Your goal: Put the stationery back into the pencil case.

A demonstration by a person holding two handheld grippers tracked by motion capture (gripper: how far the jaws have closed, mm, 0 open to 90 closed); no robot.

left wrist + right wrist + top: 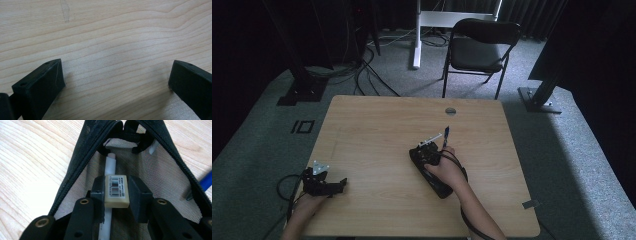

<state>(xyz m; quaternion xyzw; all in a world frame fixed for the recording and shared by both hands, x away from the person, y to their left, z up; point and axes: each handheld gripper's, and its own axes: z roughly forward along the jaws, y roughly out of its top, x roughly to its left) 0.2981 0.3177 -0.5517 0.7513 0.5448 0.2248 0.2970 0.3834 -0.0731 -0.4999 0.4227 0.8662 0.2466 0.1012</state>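
The right tongs (116,192) clamp a small eraser (116,190) by its flat sides, inside the open pencil case (160,177); it looks light, slightly soft, easy to pinch. The left tongs (116,82) gape empty over the bench (112,30).

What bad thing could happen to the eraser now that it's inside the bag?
The right gripper squeezes the eraser just by its sides, so it might slip out and fall crooked into the pencil case.

A white pen lies right under the eraser, so the eraser could land on it and roll off.

The left gripper is open and far away on the table, so nothing holds the case steady. It may slide when the gripper pulls out.
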